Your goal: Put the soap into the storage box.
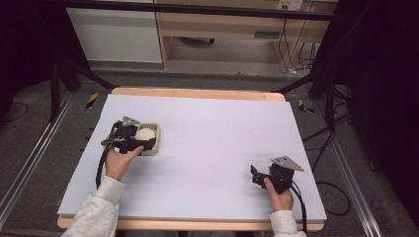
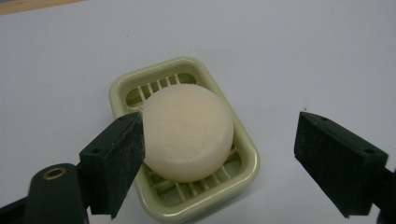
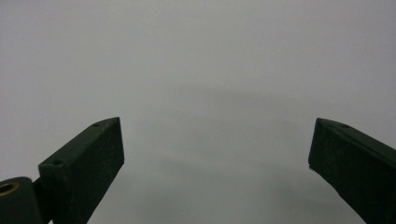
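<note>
Round cream soap bar (image 2: 187,131) sits in a pale green slatted soap dish (image 2: 122,91) at the left side of the counter (image 1: 212,138), nearer the person's edge than the far one. Left tool (image 2: 219,156) is spread wide, hovering right at the dish; its left pad looks to be touching or just beside the bar's side, the other pad stands well apart over bare counter. Right tool (image 3: 217,154) is also wide, holding nothing, parked over bare counter at the near right, well apart from the dish. Handling guess: the bar looks stiff, fairly light, matte and dry, so probably not too slippery, though soap can skid out of a hard pinch, and the curved edge gives small contact. Best grip looks like across the round sides at mid height, jaws squarely opposite each other, then straight up to clear the rim. The dish looks like light plastic and may slide or lift along. No brand, label or writing readable on the bar, dish or tools.
</note>
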`<state>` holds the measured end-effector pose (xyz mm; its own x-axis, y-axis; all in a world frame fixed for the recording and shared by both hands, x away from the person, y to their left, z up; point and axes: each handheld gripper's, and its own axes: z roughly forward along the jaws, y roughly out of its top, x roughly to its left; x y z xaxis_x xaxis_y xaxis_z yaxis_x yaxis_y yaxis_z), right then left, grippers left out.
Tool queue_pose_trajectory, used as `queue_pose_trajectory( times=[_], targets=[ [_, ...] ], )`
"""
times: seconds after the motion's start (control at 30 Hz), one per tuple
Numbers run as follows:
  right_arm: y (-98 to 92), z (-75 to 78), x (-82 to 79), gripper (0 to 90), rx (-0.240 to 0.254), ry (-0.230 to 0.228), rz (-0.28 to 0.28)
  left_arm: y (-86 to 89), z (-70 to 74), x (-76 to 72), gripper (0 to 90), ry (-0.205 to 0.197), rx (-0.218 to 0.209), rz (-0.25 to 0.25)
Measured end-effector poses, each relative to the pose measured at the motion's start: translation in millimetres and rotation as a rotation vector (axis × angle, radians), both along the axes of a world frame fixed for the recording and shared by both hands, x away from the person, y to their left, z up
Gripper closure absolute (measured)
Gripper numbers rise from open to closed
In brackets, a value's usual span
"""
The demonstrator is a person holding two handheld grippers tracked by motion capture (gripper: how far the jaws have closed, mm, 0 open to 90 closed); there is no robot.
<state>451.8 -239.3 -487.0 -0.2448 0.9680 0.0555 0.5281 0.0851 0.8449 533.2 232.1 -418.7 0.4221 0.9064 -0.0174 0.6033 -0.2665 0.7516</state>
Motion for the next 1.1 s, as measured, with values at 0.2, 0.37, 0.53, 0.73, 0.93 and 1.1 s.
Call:
queue_pose_trajectory(
  times=[0.2, 0.37, 0.53, 0.73, 0.93, 1.1],
  targets=[
    [0.0, -0.1, 0.2, 3.9, 0.001, 0.001, 0.003, 9.1, -3.0, -16.4, 17.9, -0.024, -0.024, -0.003],
    [0.0, 0.0, -0.1, 3.9, 0.002, 0.000, 0.002, 16.9, -6.3, -27.3, 20.3, -0.033, -0.037, -0.003],
    [-0.2, 0.0, -0.2, 3.9, 0.005, 0.000, 0.003, 30.8, -9.0, -45.2, 21.5, -0.061, -0.038, 0.018],
    [-0.1, 0.1, -0.3, 3.9, 0.004, -0.001, 0.006, 46.6, -21.2, -63.2, 21.5, -0.062, -0.041, 0.043],
    [-0.3, 0.1, -0.1, 3.9, 0.007, 0.000, 0.009, 57.3, -36.4, -73.9, 21.4, -0.031, -0.031, 0.060],
    [-0.4, 0.1, -0.1, 3.9, 0.006, 0.000, 0.006, 63.9, -43.3, -80.9, 21.1, -0.022, -0.015, 0.065]
  ],
)
